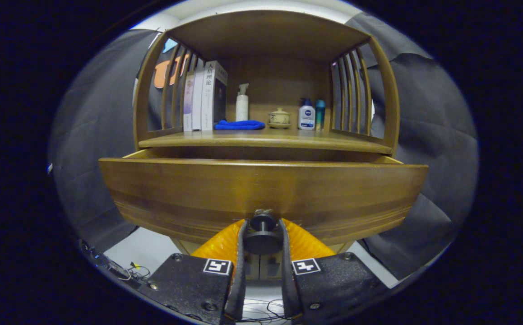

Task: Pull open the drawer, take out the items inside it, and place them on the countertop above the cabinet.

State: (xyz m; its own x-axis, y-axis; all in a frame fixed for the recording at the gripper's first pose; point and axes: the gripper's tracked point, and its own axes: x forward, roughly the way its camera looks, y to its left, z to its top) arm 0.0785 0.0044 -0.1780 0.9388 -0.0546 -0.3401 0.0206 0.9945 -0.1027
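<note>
Chinese characters 人格理论 printed down the spine of the tallest book (pixel 214 95) in the upper middle of the frame, small print on the blue-and-white bottle (pixel 306 115) too small to be read, black-and-white square markers borne on the gripper (pixel 262 230), no words on them

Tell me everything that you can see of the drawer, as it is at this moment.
The drawer is wooden, brown and glossy, with a wide plain front panel showing horizontal grain. It is pulled partly out of the cabinet, below the countertop, so its side walls show at both ends; its inside is hidden behind the front. A dark round knob sits low at the middle of the front. The gripper is closed on this knob, one finger pressing each side.
</note>
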